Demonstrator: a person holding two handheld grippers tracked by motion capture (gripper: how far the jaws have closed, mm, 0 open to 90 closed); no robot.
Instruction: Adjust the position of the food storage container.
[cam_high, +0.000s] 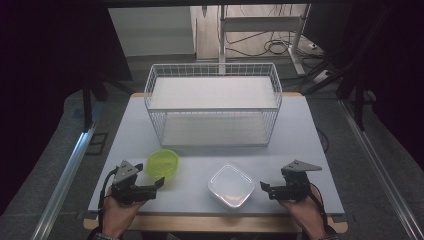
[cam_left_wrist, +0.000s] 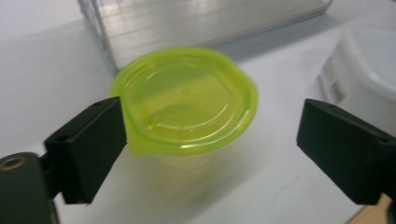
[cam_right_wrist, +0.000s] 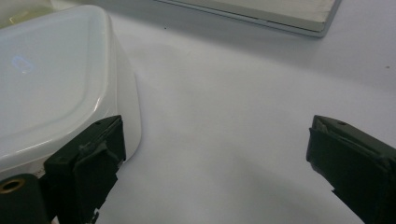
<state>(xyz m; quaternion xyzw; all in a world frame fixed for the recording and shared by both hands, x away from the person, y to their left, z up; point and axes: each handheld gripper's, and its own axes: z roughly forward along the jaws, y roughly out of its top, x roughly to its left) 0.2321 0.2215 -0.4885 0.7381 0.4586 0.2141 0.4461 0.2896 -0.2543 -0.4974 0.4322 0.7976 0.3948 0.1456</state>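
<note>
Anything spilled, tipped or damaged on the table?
Nothing stands out. The round lime-green lidded plastic tub and the square clear lidded plastic container sit upright and closed on the pale table; the white wire basket rack stands square. No spills.

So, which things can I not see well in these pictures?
- Green round container: in the left gripper view its lid covers the inside, and the left gripper's near jaw hides part of its rim.
- White square container: the right gripper view's left edge cuts it off; its lid hides the contents.
- Wire basket: both gripper views' top edges cut it off.
</note>
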